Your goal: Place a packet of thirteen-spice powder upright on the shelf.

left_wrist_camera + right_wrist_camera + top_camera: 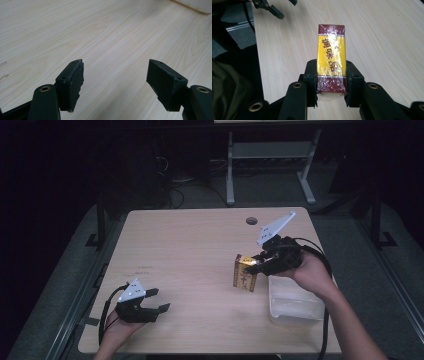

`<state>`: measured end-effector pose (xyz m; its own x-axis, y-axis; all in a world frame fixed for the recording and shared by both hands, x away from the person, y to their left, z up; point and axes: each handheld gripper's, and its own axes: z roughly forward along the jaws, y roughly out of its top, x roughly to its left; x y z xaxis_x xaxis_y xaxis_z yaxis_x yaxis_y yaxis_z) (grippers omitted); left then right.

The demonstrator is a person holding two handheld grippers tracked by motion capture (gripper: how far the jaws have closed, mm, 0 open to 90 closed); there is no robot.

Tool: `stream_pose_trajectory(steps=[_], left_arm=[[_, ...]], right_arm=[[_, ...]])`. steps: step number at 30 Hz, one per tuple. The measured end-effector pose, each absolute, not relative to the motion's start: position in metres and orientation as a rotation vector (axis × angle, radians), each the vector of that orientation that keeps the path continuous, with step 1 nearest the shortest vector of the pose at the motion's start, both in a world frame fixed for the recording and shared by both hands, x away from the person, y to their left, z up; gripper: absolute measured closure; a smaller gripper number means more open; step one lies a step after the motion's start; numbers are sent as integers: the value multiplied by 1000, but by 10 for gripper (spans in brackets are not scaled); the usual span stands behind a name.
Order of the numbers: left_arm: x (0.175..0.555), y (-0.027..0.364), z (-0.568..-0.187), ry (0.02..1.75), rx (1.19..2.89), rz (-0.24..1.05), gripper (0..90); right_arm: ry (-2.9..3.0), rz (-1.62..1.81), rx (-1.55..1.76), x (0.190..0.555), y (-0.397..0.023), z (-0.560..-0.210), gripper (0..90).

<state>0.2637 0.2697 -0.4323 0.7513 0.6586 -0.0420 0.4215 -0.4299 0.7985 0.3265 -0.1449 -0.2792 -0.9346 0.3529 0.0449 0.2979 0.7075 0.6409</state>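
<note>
- Room: dark, with a grey floor around one table [200, 250]. The top is a pale wood-grain laminate, rectangular with rounded corners, and has one round cable hole [251, 221] near its far edge. One white metal frame [270, 155] stands on the floor beyond the table.
- Count on or above the table: one box, one tub, two grippers.
- Box [245, 272]: one rectangular carton, yellow face with dark red bands at both ends and dark red characters, wrapped in glossy clear film. It is upright just left of the tub, on the right half of the table. Whether its base touches the top cannot be told.
- Tub [295, 302]: one translucent plastic container, rectangular, shallow, near the table's front right corner.
- Right gripper [257, 262]: black, with a grey three-cornered plate on top. It is above the tub's far left corner, and its two jaws are clamped on the long sides of the box near one end.
- Left gripper [157, 300]: black, same kind of plate, well to the left of the tub near the front edge. Its jaws stand apart over bare wood with nothing between them; the pads [75, 82] look rough-edged.
</note>
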Motion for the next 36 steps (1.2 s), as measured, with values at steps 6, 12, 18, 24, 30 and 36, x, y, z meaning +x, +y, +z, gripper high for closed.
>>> stream_pose_trajectory(steps=[6,12,18,24,30,36], left_arm=[[266,273,-434,821,2093,353,293],[267,280,-432,843,2065,361,292],[268,281,-433,844,2068,361,292],[268,281,-433,846,2067,357,292],[268,280,-434,849,2076,356,291],[268,280,-434,852,2072,360,290]], right_arm=[[2811,999,569,326,-165,-274,682],[2804,971,607,325,-184,-274,682],[2802,943,611,319,-199,-275,682],[2810,922,601,310,-209,-276,681],[2817,920,596,299,-219,-279,681],[2813,945,592,287,-231,-284,681]])
